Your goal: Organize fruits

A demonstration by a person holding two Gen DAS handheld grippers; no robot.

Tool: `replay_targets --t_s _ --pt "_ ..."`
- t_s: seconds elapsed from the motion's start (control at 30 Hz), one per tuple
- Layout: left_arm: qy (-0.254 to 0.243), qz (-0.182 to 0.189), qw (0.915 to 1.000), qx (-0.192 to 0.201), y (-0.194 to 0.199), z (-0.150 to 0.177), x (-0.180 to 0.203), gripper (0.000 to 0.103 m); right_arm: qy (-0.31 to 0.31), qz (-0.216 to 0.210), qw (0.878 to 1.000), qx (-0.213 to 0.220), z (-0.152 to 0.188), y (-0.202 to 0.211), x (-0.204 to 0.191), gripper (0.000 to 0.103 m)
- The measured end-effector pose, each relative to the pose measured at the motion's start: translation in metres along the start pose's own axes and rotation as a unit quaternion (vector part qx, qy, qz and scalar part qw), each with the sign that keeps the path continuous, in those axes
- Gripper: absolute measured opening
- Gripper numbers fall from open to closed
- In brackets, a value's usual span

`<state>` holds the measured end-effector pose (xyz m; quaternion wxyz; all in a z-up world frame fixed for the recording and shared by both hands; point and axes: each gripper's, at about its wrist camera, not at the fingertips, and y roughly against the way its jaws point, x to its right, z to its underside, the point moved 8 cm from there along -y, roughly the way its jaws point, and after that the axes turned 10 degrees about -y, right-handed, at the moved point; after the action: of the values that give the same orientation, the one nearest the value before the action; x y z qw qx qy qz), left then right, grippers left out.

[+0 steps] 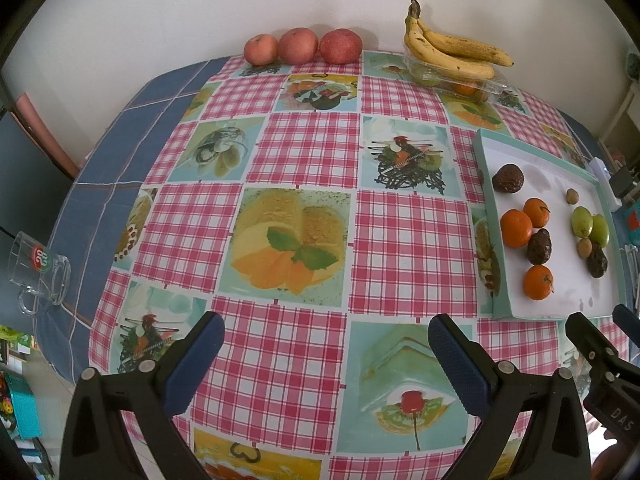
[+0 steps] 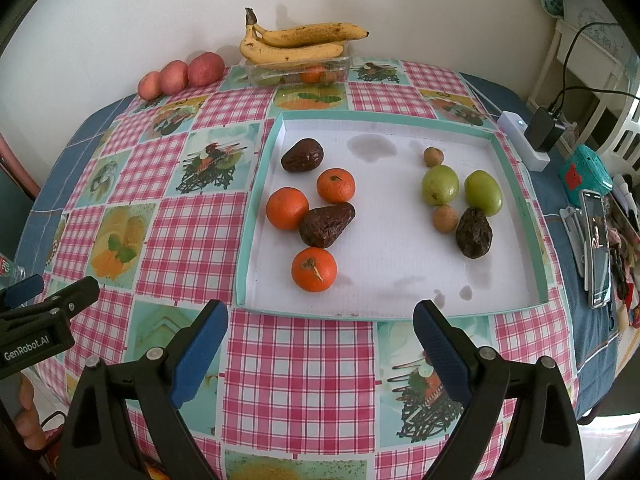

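Fruit lies mixed in the tray (image 2: 516, 184), oranges (image 2: 287, 208) among avocados (image 2: 326, 226), while both left gripper (image 1: 326, 354) and right gripper (image 2: 320, 338) hover spread and empty short of it, so sorting looks unsettled

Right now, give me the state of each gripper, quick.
Left gripper: open, holding nothing, above the tablecloth.
Right gripper: open, holding nothing, short of the tray.

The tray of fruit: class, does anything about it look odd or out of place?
Yes. The white tray floor carries damp-looking stains near its far edge and near its front edge. The dark wrinkled avocados lie mixed among the tangerines and green fruits, unsorted.
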<state>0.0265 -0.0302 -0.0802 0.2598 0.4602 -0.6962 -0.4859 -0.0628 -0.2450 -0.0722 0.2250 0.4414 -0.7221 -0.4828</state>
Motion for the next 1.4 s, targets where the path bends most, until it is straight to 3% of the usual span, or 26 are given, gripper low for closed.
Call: replay_targets --t_s 0.93,1.4 --pt "0.005 -0.009 0.9999 0.002 0.0017 -0.0006 -0.0052 0.103 0.001 0.0 1.0 -0.001 0.0014 -0.0017 0.0004 0.094" --pt "-0.008 -0.036 0.9993 -0.001 0.0026 -0.0015 -0.0061 0.103 0.001 0.0 1.0 -0.003 0.0039 -0.0014 0.002 0.094"
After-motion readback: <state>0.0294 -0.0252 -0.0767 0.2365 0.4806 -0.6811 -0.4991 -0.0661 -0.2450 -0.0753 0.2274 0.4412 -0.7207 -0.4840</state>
